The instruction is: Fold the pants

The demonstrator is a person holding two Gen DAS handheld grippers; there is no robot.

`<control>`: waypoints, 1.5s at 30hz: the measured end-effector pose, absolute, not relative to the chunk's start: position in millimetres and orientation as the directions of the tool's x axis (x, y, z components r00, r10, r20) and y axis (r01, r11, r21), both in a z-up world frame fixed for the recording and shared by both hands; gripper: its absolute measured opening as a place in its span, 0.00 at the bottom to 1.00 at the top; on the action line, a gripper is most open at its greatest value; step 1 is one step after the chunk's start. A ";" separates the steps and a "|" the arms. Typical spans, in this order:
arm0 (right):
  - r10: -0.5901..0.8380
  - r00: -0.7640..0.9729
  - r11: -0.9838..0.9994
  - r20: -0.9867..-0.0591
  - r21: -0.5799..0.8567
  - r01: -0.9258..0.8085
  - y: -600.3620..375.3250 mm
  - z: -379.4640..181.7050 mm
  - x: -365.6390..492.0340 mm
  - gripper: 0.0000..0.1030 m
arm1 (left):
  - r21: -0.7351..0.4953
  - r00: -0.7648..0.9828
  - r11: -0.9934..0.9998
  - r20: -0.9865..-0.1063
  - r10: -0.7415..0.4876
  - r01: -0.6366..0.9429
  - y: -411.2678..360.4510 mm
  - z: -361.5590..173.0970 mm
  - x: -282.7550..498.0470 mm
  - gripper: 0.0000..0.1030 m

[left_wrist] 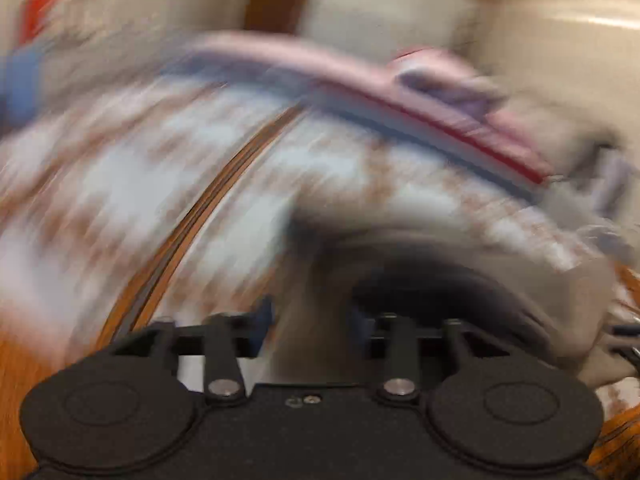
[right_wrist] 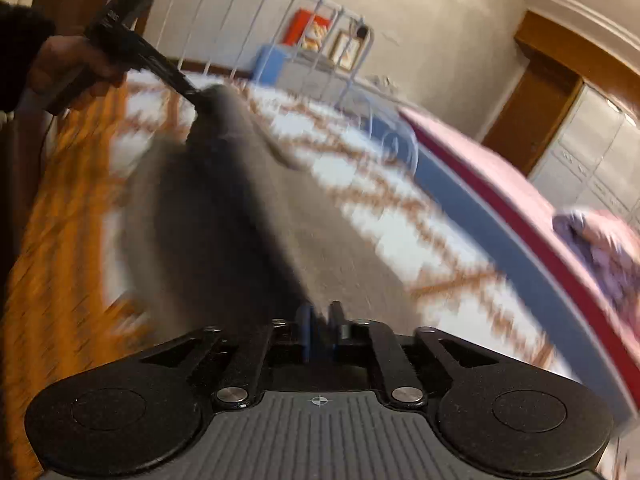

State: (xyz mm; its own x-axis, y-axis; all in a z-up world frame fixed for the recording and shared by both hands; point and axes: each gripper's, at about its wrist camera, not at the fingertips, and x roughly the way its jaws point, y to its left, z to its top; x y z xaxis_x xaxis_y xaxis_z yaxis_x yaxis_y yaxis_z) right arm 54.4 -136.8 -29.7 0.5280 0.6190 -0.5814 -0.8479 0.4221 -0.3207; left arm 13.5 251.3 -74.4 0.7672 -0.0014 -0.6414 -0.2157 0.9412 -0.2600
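While both wrist views are smearing with blur, the grey pants (right_wrist: 240, 208) are hanging in the air between the two grippers, stretched above the orange-and-white patterned bedspread (right_wrist: 360, 160). The right gripper (right_wrist: 320, 320) is pinching the cloth at six o'clock in its own view, jaws nearly pressed together on it. The left gripper (right_wrist: 192, 94), up at ten o'clock in a hand (right_wrist: 76, 64), is gripping another part of the cloth; in its own view grey fabric is sitting between the partly spread jaws. Judging from this, the folding is only underway: the garment is lifted, not yet laid flat or doubled over.
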 end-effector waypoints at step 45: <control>0.574 0.672 0.783 -0.469 0.553 -0.283 -286.1 -42.0 174.2 0.05 | -0.440 0.822 0.857 -0.569 -0.035 -0.268 235.1 -11.8 46.6 0.04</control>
State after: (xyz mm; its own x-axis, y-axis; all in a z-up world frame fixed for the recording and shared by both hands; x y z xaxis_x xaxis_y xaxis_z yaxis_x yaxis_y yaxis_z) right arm 174.2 -286.1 -42.0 0.6719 0.5736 -0.4685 -0.2832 0.7835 0.5532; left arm 46.6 235.1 -11.8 0.8219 -0.0351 -0.5686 -0.2679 0.8570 -0.4401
